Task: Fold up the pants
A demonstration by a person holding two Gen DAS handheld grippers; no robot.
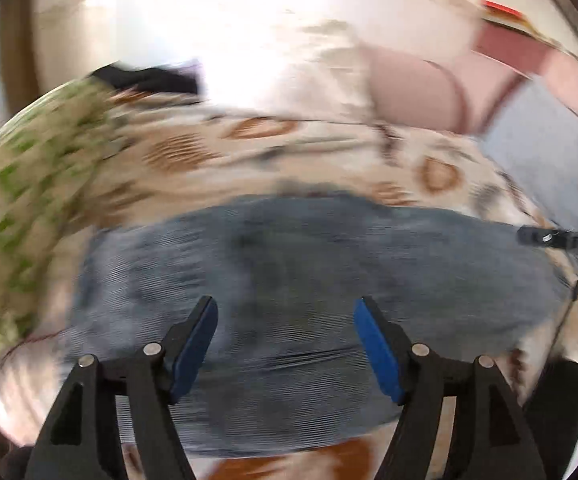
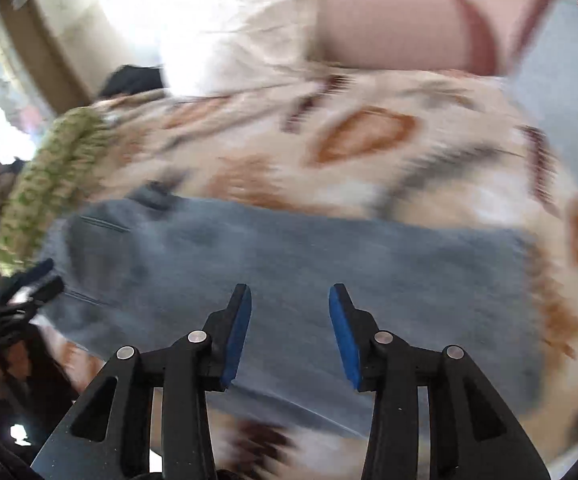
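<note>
- While the folded blue jeans (image 1: 309,280) lie mid-frame on the patterned bedspread (image 1: 249,152), the left gripper (image 1: 285,344) hangs spread, empty.
- Right gripper (image 2: 290,332) gapes too, nothing pinched, likely lining up another fold.

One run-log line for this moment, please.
jeans flat on patterned blanket | left hand-held gripper open, empty | right hand-held gripper open, empty

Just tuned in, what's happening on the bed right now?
A person is working on blue jeans spread on a patterned bedspread, a gripper in each hand. The left gripper and the right gripper both hang over the denim with jaws apart and nothing between the pads. Both views are motion-blurred, so fold progress is hard to judge.
</note>
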